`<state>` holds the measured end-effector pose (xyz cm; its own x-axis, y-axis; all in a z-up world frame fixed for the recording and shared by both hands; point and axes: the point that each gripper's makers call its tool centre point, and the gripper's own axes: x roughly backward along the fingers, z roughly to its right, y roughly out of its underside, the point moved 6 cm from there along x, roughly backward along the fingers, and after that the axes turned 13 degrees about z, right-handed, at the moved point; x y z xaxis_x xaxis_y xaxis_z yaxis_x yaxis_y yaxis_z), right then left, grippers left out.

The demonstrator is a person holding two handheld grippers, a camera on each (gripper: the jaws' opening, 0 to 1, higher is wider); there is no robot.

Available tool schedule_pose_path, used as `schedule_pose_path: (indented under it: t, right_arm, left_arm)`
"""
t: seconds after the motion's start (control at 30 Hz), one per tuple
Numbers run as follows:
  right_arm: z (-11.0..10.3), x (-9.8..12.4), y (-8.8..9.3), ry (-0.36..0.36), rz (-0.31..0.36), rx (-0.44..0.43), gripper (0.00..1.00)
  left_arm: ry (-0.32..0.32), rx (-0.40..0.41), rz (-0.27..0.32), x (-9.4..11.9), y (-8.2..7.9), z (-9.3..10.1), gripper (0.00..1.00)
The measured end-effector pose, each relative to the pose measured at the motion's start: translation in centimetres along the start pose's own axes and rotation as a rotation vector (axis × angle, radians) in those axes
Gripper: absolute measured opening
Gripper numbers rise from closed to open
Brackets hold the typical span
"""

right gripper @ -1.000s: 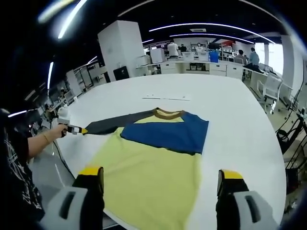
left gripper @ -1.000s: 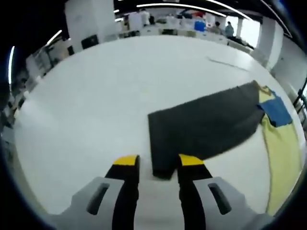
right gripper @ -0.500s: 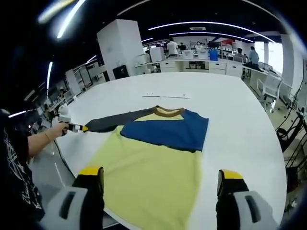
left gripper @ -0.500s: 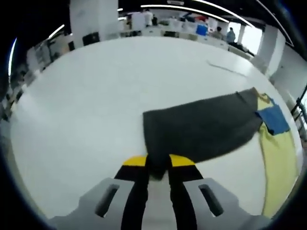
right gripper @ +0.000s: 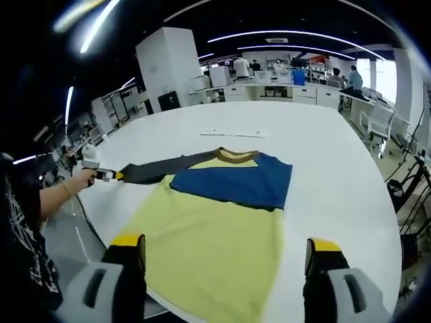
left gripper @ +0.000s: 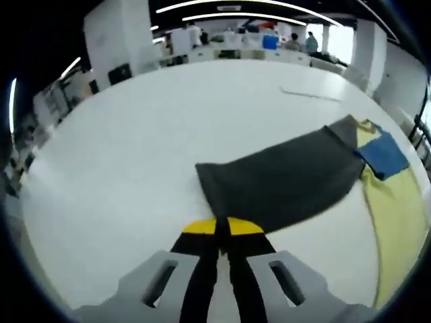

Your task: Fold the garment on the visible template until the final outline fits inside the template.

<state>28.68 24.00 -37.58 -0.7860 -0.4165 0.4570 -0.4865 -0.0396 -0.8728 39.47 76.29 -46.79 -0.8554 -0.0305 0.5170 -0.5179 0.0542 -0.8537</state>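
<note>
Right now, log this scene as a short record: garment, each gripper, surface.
garment: yellow shirt with blue folded part, lying flat
sleeve: dark grey sleeve, stretched out to the side
left gripper: left gripper, jaws shut on the sleeve cuff
right gripper: right gripper, jaws wide apart, holding nothing, above the hem
surface: white table

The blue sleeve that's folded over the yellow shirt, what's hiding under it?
The blue sleeve lies across the chest of the yellow shirt, just below the brown collar. Yellow fabric shows above and below it. Whatever is on the chest beneath it is covered, so it cannot be seen.
</note>
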Motion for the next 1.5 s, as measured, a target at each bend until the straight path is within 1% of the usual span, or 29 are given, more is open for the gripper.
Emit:
schedule_pose_path:
  t: [0.13, 0.27, 0.57, 0.83, 0.97, 1.07, 1.27, 1.5]
  right_arm:
    - [0.1, 0.0, -0.1, -0.009, 0.001, 0.01, 0.99]
    - [0.5, -0.2, -0.2, -0.011, -0.002, 0.013, 0.99]
    - [0.2, -0.3, 0.0, -0.031, 0.0, 0.023, 0.99]
    - [0.4, -0.3, 0.0, -0.034, 0.001, 0.041, 0.99]
    - [0.4, -0.5, 0.0, -0.04, -0.002, 0.043, 0.99]
    - [0.4, -0.6, 0.0, -0.045, -0.006, 0.047, 0.99]
    - [0.4, -0.8, 0.1, -0.054, -0.004, 0.047, 0.99]
    - [0.2, -0.9, 0.4, -0.056, -0.01, 0.049, 0.99]
  left_arm:
    - [0.022, -0.011, 0.045, 0.2, -1.5, 0.9, 0.0]
    - [0.046, -0.028, 0.073, 0.1, -2.8, 2.0, 0.0]
    - [0.105, -0.073, 0.148, -0.4, -5.8, 4.8, 0.0]
    - [0.159, -0.094, 0.196, -0.4, -8.0, 7.2, 0.0]
    - [0.19, -0.097, 0.215, -0.5, -8.9, 8.5, 0.0]
    - [0.213, -0.109, 0.224, -0.7, -9.3, 9.6, 0.0]
    - [0.251, -0.11, 0.244, -0.9, -10.2, 11.6, 0.0]
    - [0.283, -0.119, 0.26, -1.0, -11.2, 13.4, 0.0]
